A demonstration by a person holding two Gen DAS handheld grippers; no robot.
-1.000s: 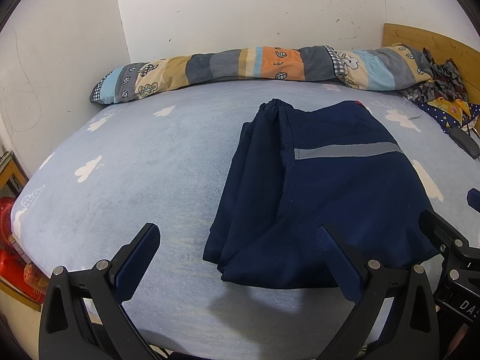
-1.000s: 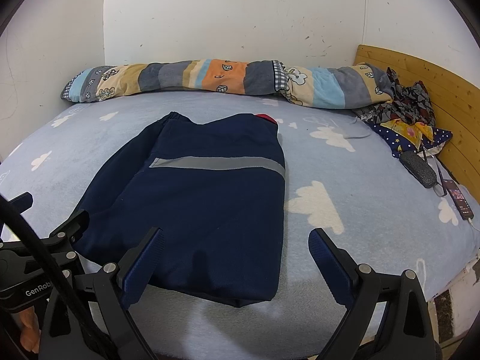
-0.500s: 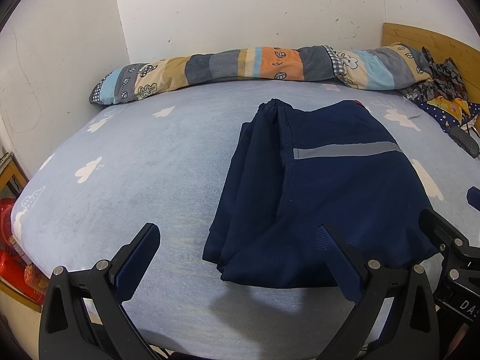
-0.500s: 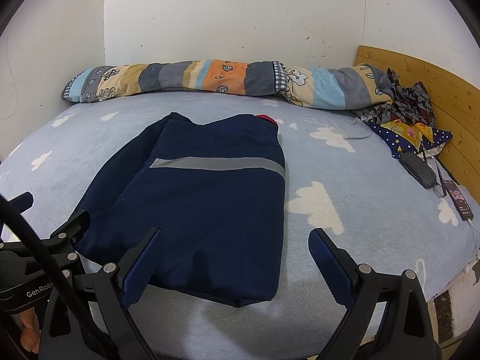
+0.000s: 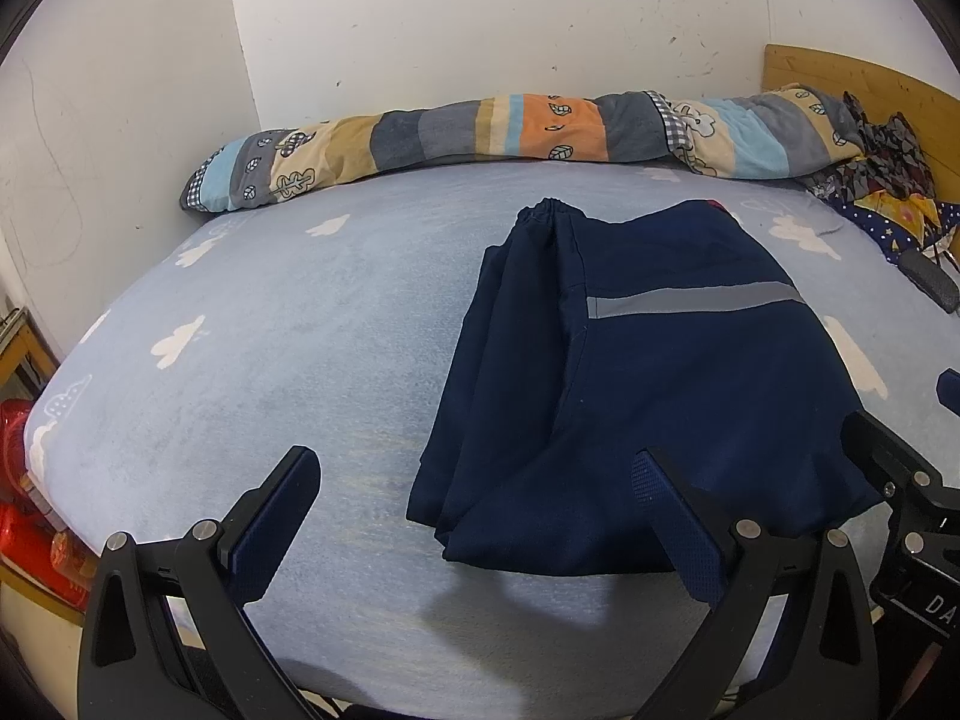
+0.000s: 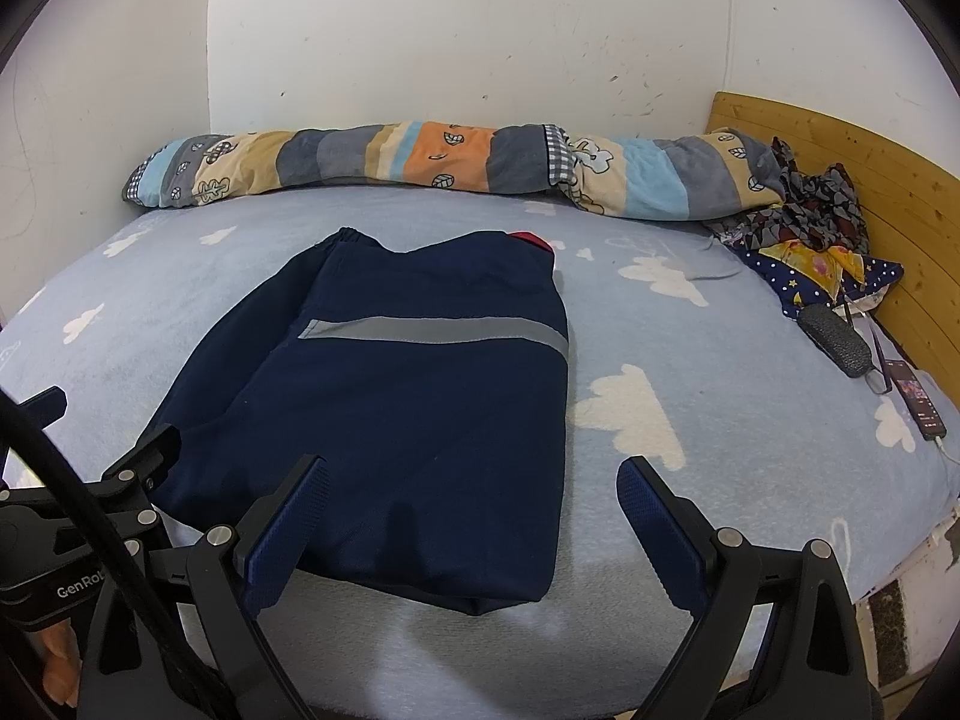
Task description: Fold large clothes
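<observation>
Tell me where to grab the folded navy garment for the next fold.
Grip the navy garment at its two near-edge corners, coming from the near side. That edge lies flat just ahead of the open left hand-held gripper and right hand-held gripper.

The right hand-held gripper hangs over the near edge of the bed, its two blue-padded fingers spread wide with nothing between them. Just ahead, partly under the left finger, lies a folded navy garment, flat on the cloud-print sheet, a grey reflective stripe crossing it. Farther ahead, a long patchwork bolster runs along the white wall. Ahead to the right, crumpled patterned cloth sits against the wooden headboard, with a dark case and a phone nearer. At the left, part of the left hand-held gripper shows beside the garment's edge; whether it touches cannot be told.
</observation>
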